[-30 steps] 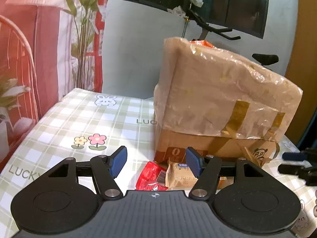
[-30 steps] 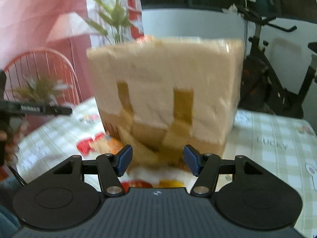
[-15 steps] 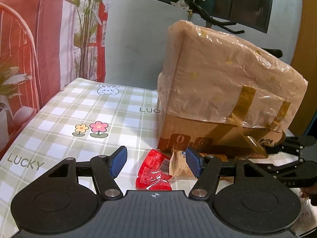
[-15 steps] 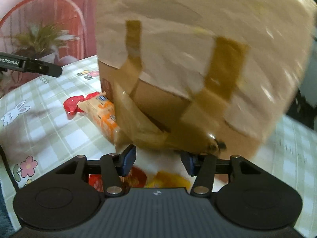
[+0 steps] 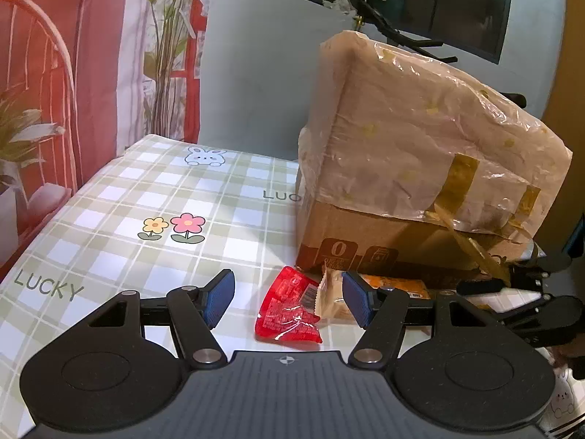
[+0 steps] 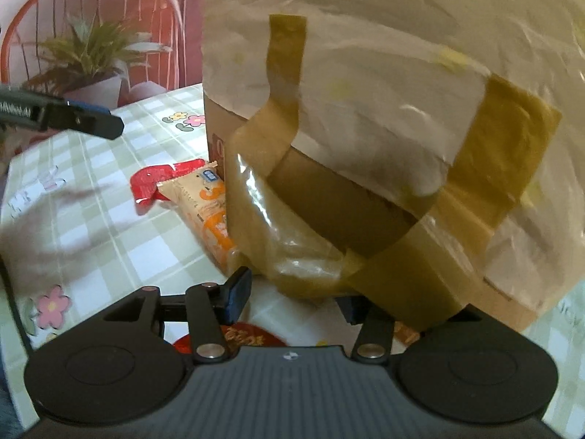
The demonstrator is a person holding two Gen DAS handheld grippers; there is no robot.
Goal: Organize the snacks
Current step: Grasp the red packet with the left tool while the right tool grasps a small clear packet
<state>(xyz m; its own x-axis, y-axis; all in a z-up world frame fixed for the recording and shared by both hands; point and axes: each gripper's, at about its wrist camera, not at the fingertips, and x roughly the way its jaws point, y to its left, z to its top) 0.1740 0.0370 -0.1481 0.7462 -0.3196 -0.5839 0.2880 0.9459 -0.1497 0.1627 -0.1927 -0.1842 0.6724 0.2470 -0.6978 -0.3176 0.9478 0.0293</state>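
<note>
A checked-cloth worktop (image 5: pixel 120 197) lies bare leftward up to its edges. One plastic-wrapped, taped cardboard box (image 5: pixel 413 168) stands right. Against its base lie one red snack packet (image 5: pixel 289 311) and one orange-beige wrapper (image 6: pixel 204 212). Left claw (image 5: pixel 289 298) hovers spread, empty; right claw (image 6: pixel 296 296) spread at the box's corner.

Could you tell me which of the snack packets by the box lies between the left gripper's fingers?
The red packet: it lies in the open left gripper's gap, while the beige-and-orange packet sits farther right, against the cardboard box.
</note>
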